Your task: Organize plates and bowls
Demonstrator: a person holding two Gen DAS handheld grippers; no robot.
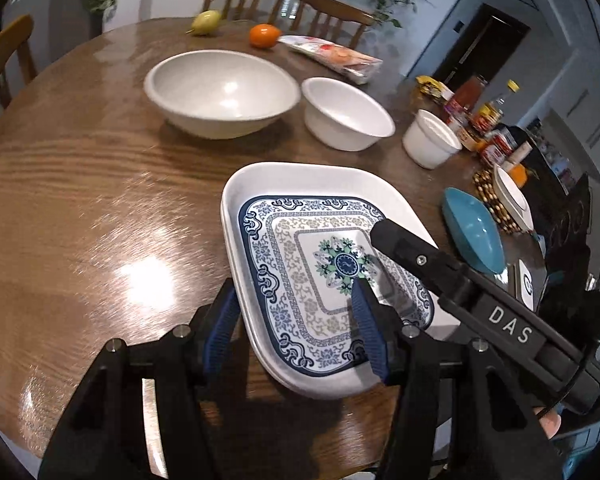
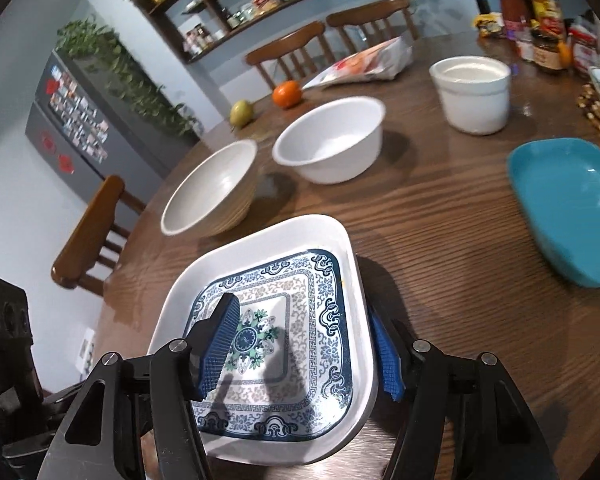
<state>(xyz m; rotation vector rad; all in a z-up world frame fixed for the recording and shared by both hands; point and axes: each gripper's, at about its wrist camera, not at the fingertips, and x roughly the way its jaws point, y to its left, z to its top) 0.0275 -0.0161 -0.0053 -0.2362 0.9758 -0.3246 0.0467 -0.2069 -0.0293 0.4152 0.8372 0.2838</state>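
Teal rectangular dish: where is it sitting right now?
The teal rectangular dish lies on the wooden table, right of the white square plate holding the blue-patterned plate, and nearer than the white ramekin.

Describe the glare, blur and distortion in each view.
Left wrist view: bright glare patches on the wooden table beside the patterned plate; the big bowl is slightly motion-blurred. Right wrist view: fisheye bends the shelves; the teal dish and cup smear near the edge.
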